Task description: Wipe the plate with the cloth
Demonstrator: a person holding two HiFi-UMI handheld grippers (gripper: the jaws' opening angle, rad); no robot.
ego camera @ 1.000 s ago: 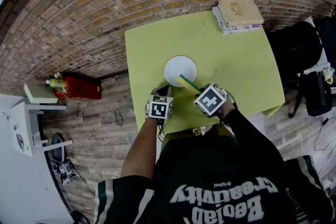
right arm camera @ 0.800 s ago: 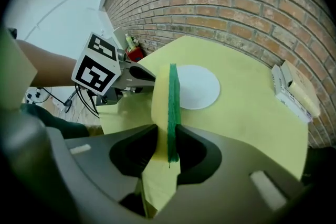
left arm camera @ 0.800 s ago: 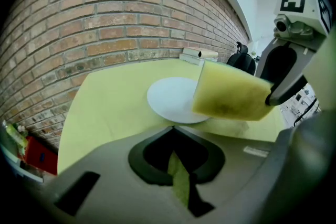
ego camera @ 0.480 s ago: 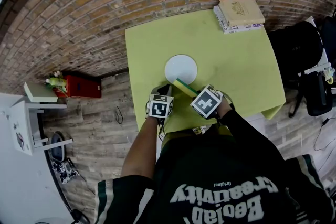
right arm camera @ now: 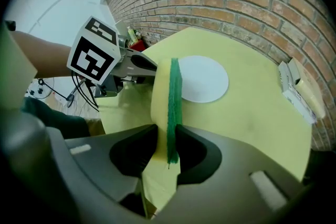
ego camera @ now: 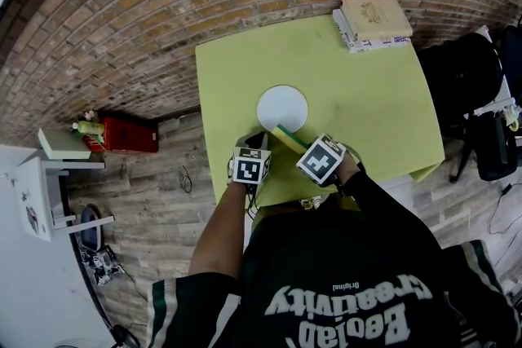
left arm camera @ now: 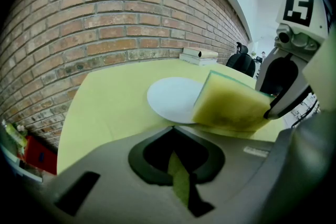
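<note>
One white plate [ego camera: 282, 106] sat on the yellow table [ego camera: 367, 94]. The sponge [ego camera: 288, 136], pinched in the right gripper [right arm camera: 167, 136], had drawn back to its near rim. The left gripper [left arm camera: 176, 157] was closed, empty. The shirt [ego camera: 351, 310] read "Creativity".

A white plate [ego camera: 282, 108] is being borne near the middle of the yellow-green table [ego camera: 367, 94]; a stack of books [ego camera: 371, 23] is being supported at its far right corner.

Upside-down white print "Creativity" across the person's dark shirt [ego camera: 359, 257], smaller "Original" beside it
</note>
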